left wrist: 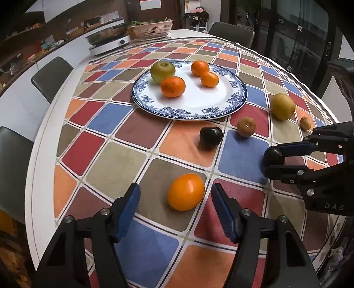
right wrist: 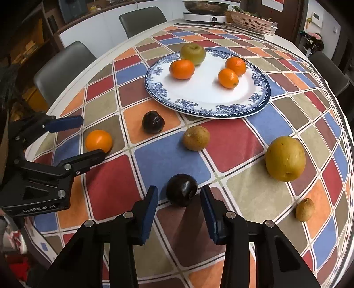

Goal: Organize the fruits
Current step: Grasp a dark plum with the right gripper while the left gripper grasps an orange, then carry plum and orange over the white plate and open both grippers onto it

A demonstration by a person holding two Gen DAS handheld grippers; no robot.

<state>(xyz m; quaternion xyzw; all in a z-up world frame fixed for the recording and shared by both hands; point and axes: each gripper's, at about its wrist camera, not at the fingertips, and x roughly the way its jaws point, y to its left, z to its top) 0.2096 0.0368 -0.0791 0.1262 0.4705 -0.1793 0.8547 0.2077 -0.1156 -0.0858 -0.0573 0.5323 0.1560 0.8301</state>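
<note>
A blue-rimmed white plate (left wrist: 240,97) (right wrist: 264,100) holds a green apple (left wrist: 162,71) (right wrist: 192,53) and three oranges. On the checked cloth lie a loose orange (left wrist: 185,191) (right wrist: 99,141), two dark plums (left wrist: 210,136) (right wrist: 181,192) (right wrist: 152,122), a brown kiwi (left wrist: 246,126) (right wrist: 196,137), a yellow pear (left wrist: 282,106) (right wrist: 285,161) and a small kiwi (left wrist: 305,123) (right wrist: 304,209). My left gripper (left wrist: 176,195) (right wrist: 91,136) is open, its jaws either side of the loose orange. My right gripper (right wrist: 179,195) (left wrist: 273,158) is open around the nearer plum (left wrist: 272,156).
An electric cooker (left wrist: 107,42) (right wrist: 204,13) and a pink basket (left wrist: 151,28) (right wrist: 252,22) stand at the table's far end. Grey chairs (left wrist: 50,76) (right wrist: 64,64) line the left edge. The table edge curves close on the right.
</note>
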